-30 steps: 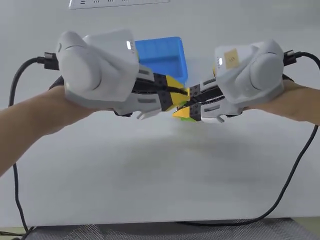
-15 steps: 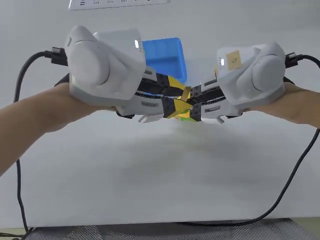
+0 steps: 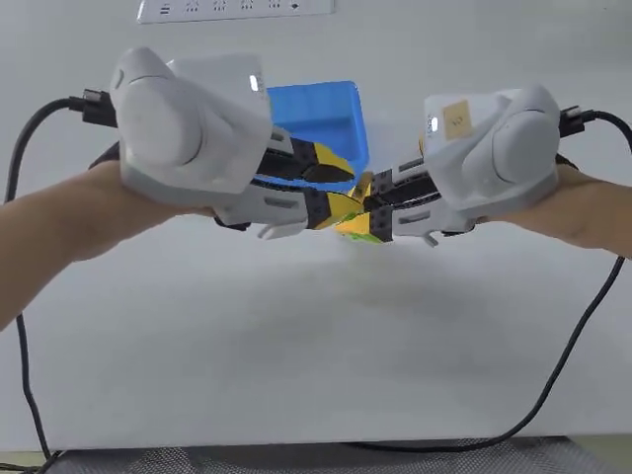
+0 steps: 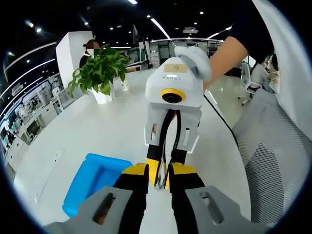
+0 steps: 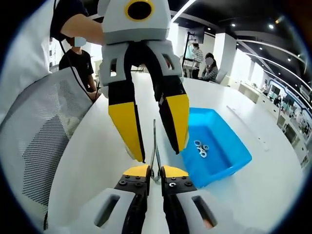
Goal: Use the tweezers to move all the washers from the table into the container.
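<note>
Over the white table (image 3: pixel 296 346) the two handheld tools met tip to tip, just in front of the blue rectangular plastic container (image 3: pixel 316 104). The right tool (image 5: pixel 155 171) had its yellow-tipped jaws pinched almost together on the thin silver metal tweezers (image 5: pixel 154 141), which stood up out of the narrow gap between them. The left tool (image 4: pixel 159 170) faced it with jaws spread wide, one yellow tip on each side of the tweezers; whether they touched them was not clear. In the right gripper view the container sat on the table just beside and to the right of both tools, and a few small metal ring washers (image 5: pixel 201 147) lay clustered on its floor. In the head view the container was partly hidden behind the left tool's white body. Black cables (image 3: pixel 583 316) trailed from both tools across the table.
</note>
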